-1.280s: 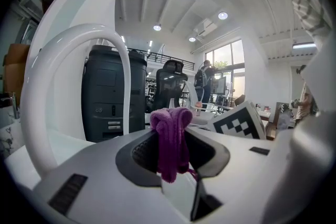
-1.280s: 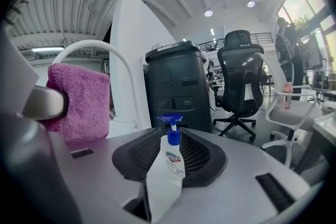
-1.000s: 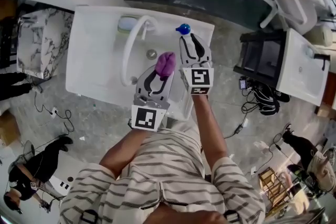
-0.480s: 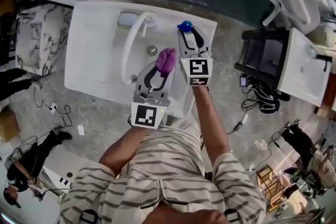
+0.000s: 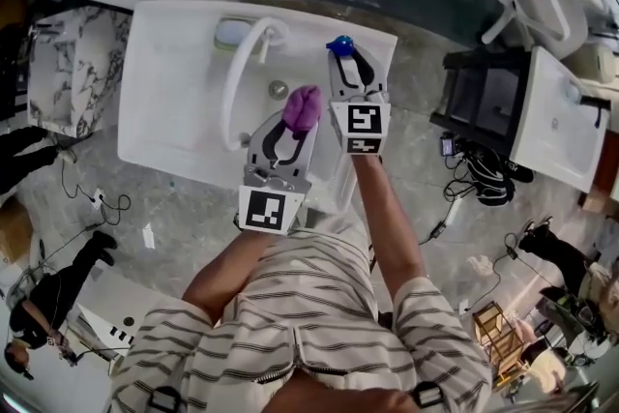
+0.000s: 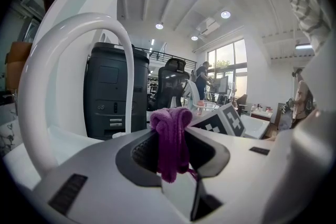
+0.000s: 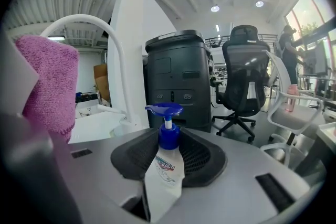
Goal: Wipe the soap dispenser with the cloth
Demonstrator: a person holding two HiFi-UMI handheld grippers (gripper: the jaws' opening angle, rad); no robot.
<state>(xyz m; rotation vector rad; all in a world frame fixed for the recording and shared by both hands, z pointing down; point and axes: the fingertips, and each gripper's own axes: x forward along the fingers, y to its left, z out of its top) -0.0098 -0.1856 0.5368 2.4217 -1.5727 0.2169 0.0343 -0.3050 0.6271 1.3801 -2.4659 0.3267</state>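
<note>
While my left tool (image 5: 290, 132) pinches the cloth (image 6: 170, 139) over the sink (image 5: 164, 63) | right tool (image 5: 348, 73) grips the dispenser (image 7: 164, 173) just beside it, jaws just eased closer | dispenser looks light, slick, squashy: hold the body, not the pump (image 7: 164, 109) | cloth soft, limp

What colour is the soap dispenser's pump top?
Blue pump top on the white soap dispenser; clearest in right gripper view.

Sink (image 5: 164, 92), arched faucet (image 5: 235, 82), perhaps a printer (image 7: 181, 81).
</note>
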